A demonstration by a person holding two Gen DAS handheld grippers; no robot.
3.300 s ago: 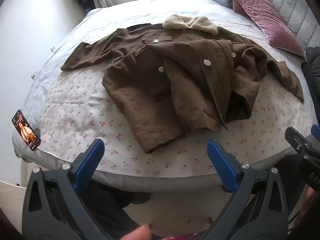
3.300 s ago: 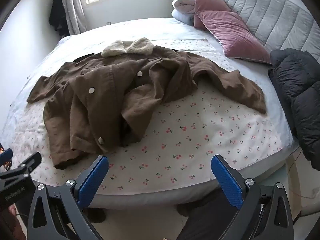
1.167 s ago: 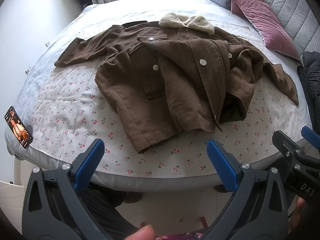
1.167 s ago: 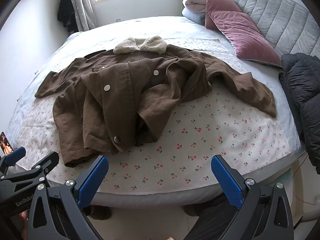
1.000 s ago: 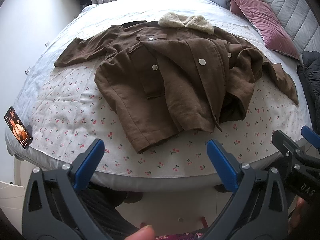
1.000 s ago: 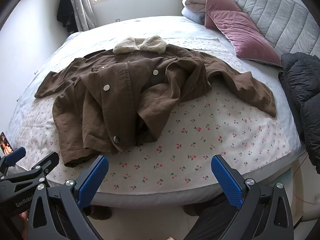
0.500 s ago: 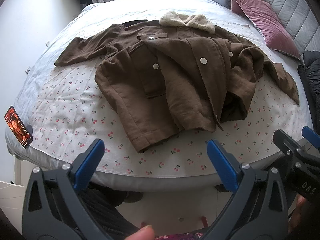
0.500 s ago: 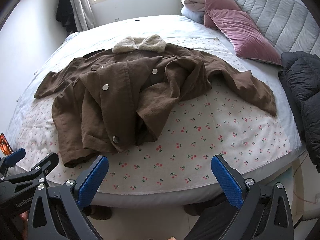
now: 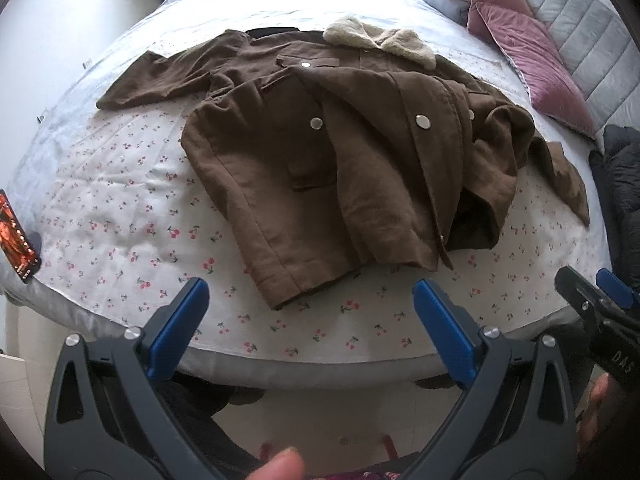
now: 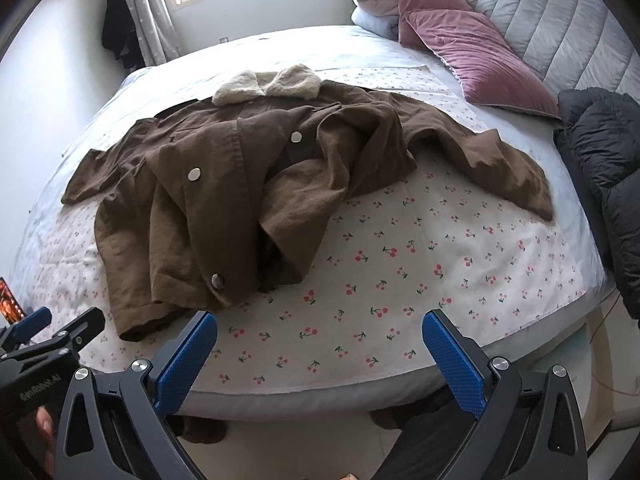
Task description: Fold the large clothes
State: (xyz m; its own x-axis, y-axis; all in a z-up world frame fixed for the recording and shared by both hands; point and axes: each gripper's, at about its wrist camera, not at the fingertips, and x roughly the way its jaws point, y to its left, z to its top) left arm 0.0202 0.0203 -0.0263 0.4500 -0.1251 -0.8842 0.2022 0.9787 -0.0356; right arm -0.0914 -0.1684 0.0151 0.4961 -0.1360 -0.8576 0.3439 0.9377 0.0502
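Two grippers sit at the foot of the bed, and I have both with their blue pads spread wide, nothing between them. My left gripper (image 9: 308,308) fills the bottom of the left wrist view, hovering off the mattress edge; my right gripper (image 10: 320,340) does the same in its own view, just short of the sheet.

Ahead lies the brown jacket (image 9: 340,152), face up on the cherry-print sheet (image 9: 120,220), occupying the centre of both frames. Its fleece collar (image 10: 266,84) points toward the top of the picture, away from me. One sleeve stretches flat to the upper left in the left wrist view; the other trails to the right edge. The front panels are rumpled and overlap (one flap is bunched up near the centre, showing dark lining beneath), with metal snap buttons (image 9: 422,121) showing. The hem lies nearest my pads, apart from them.

Pink velvet pillows (image 10: 472,56) lean on the grey headboard (image 10: 560,28) at upper right, and a black puffer coat (image 10: 604,168) lies at the right edge. A phone (image 9: 14,236) rests at the sheet's far left.
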